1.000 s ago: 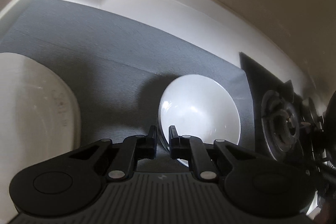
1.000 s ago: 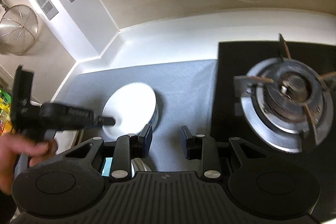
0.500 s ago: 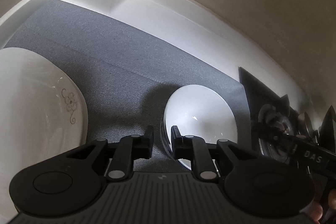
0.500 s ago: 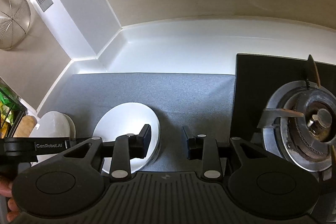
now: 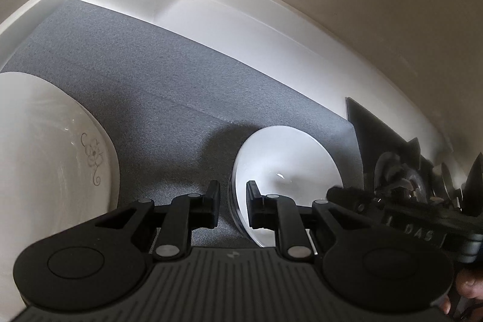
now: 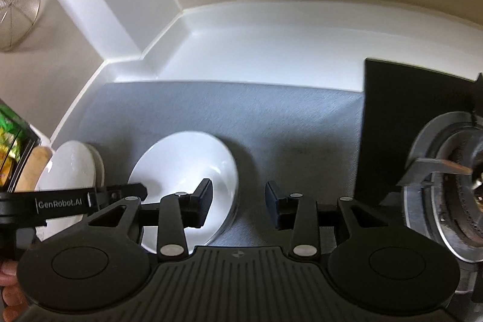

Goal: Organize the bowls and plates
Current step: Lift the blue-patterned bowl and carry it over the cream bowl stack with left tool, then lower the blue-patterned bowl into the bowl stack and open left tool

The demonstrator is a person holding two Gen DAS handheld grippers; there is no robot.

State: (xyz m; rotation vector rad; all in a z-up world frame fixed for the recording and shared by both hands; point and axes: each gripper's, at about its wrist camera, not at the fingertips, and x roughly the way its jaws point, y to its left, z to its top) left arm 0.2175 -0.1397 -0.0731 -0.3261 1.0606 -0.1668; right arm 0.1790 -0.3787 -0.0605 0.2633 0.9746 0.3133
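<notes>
A stack of plain white bowls [image 5: 289,159] sits on the grey mat [image 5: 169,98]; it also shows in the right wrist view [image 6: 187,165]. My left gripper [image 5: 232,207] is open, its fingers either side of the stack's near-left rim without pressing it. My right gripper [image 6: 238,205] is open and straddles the stack's right rim, left finger over the bowl, right finger over the mat. White plates with a flower print [image 5: 51,159] lie at the left, also seen in the right wrist view [image 6: 72,168].
A gas hob with a burner [image 6: 449,180] on black glass [image 6: 401,98] is right of the mat. White countertop [image 6: 271,50] and beige wall lie behind. A wire strainer [image 6: 16,8] hangs at upper left. Colourful packaging [image 6: 9,147] is at far left.
My left gripper has opened from nearly shut on the bowl rim. My right gripper has moved left from the hob side up to the stack's right rim.
</notes>
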